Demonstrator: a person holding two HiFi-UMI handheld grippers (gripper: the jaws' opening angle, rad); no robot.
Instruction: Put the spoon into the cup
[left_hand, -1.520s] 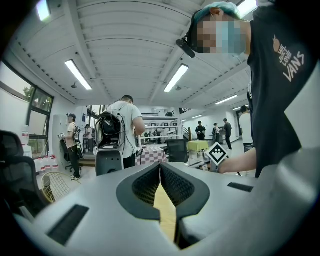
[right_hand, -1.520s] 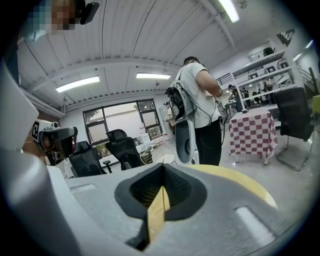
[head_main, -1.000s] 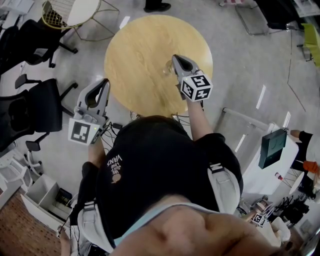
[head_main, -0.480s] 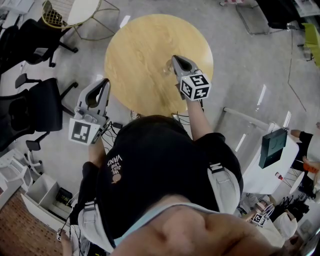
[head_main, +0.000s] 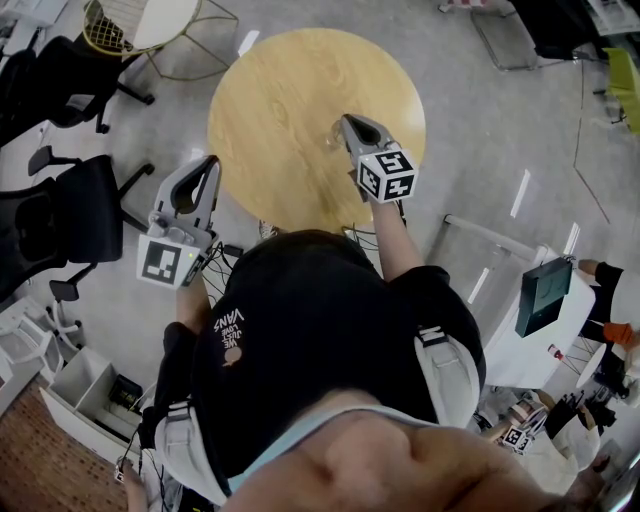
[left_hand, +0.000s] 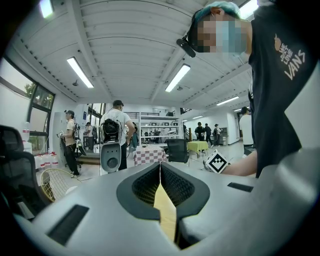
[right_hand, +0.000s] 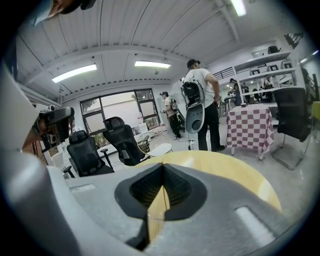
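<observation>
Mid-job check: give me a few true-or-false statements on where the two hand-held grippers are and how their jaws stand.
1. The right hand-held gripper is over the round wooden table. True.
2. The left hand-held gripper is over the table as well. False: it is held off the table's edge, above the grey floor.
3. The left hand-held gripper's jaws stand wide apart. False: its own view shows them together, with nothing between them.
4. The right hand-held gripper's jaws are together. True.
5. A black office chair stands on the floor at the person's left. True.
</observation>
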